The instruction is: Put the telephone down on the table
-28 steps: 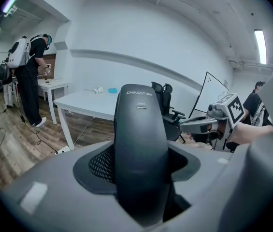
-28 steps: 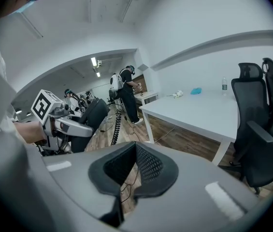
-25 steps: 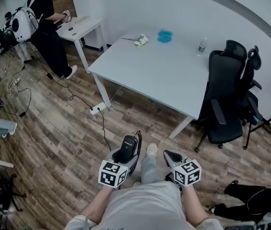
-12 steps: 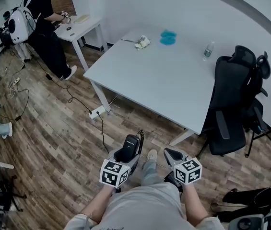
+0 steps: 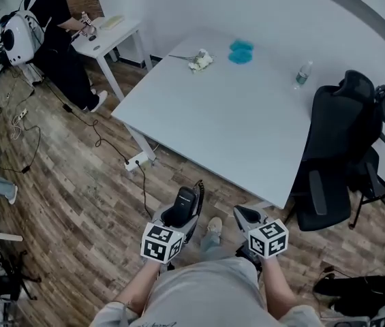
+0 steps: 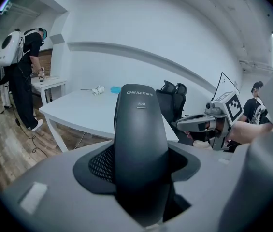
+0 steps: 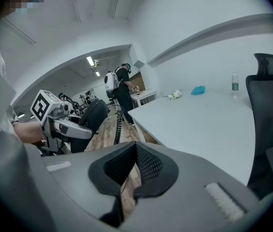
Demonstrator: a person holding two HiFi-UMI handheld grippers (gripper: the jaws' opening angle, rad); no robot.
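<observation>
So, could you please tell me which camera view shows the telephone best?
The left gripper view: the telephone fills the centre, clamped in the left hand-held gripper, with its printed label visible. The head view shows it small, from above. The right gripper view shows only a dark side-on shape and coiled cord.

A black office chair [image 5: 335, 162] stands on wood flooring [image 5: 76, 203]. A water bottle [image 5: 303, 74] stands near the chair, a blue cloth [image 5: 240, 52] farther left, and a person with a backpack [image 5: 56, 26] well apart.
</observation>
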